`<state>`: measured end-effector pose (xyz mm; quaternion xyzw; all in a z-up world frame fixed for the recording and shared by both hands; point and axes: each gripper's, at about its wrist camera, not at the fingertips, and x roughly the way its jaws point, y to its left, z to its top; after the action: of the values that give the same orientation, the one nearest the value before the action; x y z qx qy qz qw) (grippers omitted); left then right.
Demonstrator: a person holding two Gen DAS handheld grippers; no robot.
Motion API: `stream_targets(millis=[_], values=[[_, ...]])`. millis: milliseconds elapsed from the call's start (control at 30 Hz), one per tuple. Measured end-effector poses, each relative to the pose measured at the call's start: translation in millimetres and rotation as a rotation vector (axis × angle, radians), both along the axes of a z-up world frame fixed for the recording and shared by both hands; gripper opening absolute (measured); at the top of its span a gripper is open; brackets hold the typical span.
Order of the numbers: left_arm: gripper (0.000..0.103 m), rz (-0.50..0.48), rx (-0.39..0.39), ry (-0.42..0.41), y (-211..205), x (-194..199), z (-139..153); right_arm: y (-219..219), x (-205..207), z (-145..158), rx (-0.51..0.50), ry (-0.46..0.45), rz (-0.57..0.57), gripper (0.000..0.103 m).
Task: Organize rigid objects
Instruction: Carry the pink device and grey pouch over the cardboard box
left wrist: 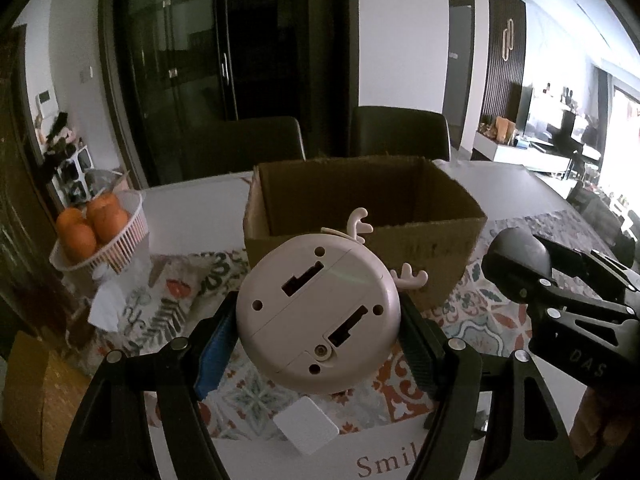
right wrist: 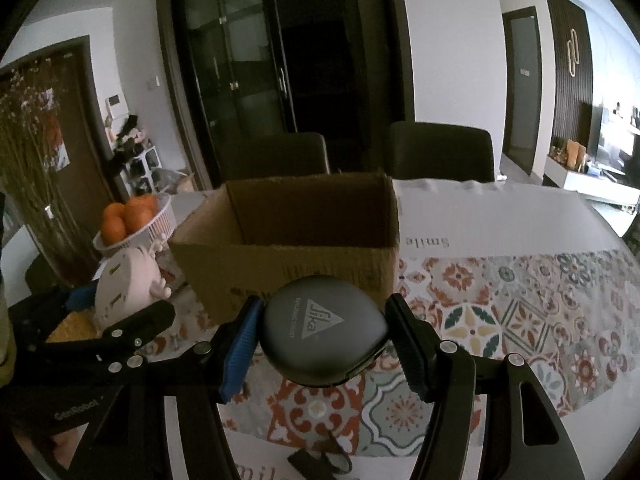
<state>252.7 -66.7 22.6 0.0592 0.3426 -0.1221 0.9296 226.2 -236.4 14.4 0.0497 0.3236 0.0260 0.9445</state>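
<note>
1. The left gripper (left wrist: 318, 334) holds a round pink toy with little antlers (left wrist: 318, 320). Its two pads press on the toy's sides, and the toy's flat back faces the camera.
2. The right gripper (right wrist: 322, 340) holds a dark grey round case (right wrist: 324, 330), squeezed between its pads.
3. Both things are up in the air above the patterned table cloth (right wrist: 520, 320).
4. The open cardboard box (left wrist: 360, 216) sits just past both grippers, on the far side.
5. The toy is at the box's near left corner. The case is in front of the box's near wall, close to the middle.
6. I think both need to go up and forward, over the near wall, then down inside.
</note>
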Motion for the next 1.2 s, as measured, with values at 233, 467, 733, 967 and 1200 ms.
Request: stream_targets(millis=[233, 467, 733, 967, 1200], values=[[0.074, -0.003, 0.009, -0.018, -1.8, 11.5, 15.8, 0.3, 11.9, 16.0, -0.009, -0.037, 0.002, 0.063], [0.074, -0.009, 0.031, -0.027, -7.0, 27.4, 29.7, -1.3, 26.5, 27.7, -0.017, -0.061, -0.002, 0.063], [0.074, -0.013, 0.051, -0.017, -11.9, 50.3, 33.4, -9.7, 47.6, 29.5, -0.005, -0.054, 0.000, 0.063], [0.074, -0.011, 0.066, -0.001, -14.8, 75.8, 27.3, -11.5, 70.5, 25.1, -0.013, -0.024, 0.008, 0.063], [0.074, -0.021, 0.087, 0.021, -18.2, 102.7, 16.6, -10.4, 96.3, 20.7, -0.042, 0.004, 0.011, 0.063]])
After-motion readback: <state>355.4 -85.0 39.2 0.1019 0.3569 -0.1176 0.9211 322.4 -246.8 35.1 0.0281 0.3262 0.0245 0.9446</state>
